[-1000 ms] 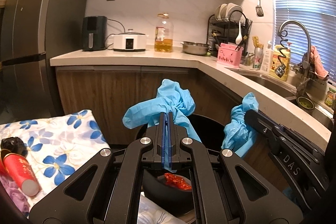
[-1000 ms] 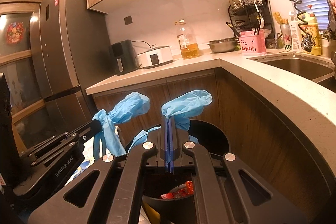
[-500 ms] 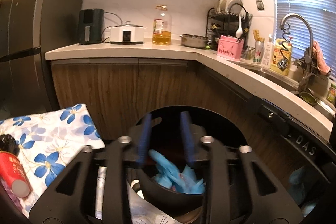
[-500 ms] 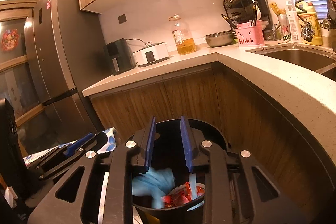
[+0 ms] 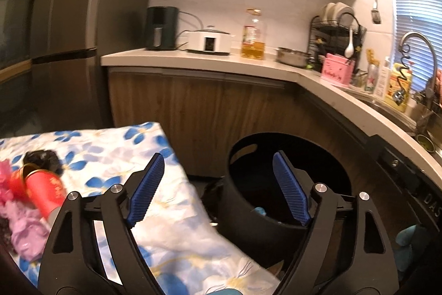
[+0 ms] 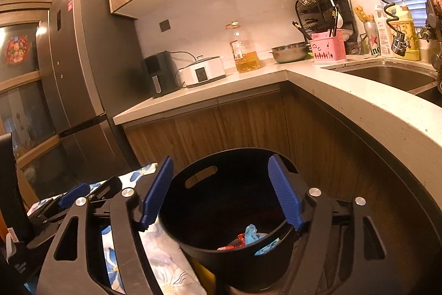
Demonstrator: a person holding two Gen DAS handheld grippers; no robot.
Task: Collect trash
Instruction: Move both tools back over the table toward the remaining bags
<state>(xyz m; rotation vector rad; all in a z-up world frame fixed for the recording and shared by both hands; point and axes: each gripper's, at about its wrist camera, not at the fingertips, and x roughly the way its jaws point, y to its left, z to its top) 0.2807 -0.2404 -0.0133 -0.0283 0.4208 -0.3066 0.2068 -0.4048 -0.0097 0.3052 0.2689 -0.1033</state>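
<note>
Left wrist view: the left gripper (image 5: 216, 191) has just been opening; its blue ribbed pads stand wide apart with nothing between them. Its right pad hangs over the round black plastic bin (image 5: 287, 184), where a scrap of blue glove (image 5: 259, 210) peeks above the near rim. Left of the bin lies a white cloth with blue flowers (image 5: 116, 154), bearing a red paper cup (image 5: 44, 194) on its side and pink crumpled plastic (image 5: 25, 231).

Right wrist view: the right gripper (image 6: 222, 194) has likewise just been opening, wide and empty, straddling the bin (image 6: 229, 214). Inside the bin lie the crumpled blue gloves (image 6: 251, 232) beside a red wrapper (image 6: 233, 241).
</note>
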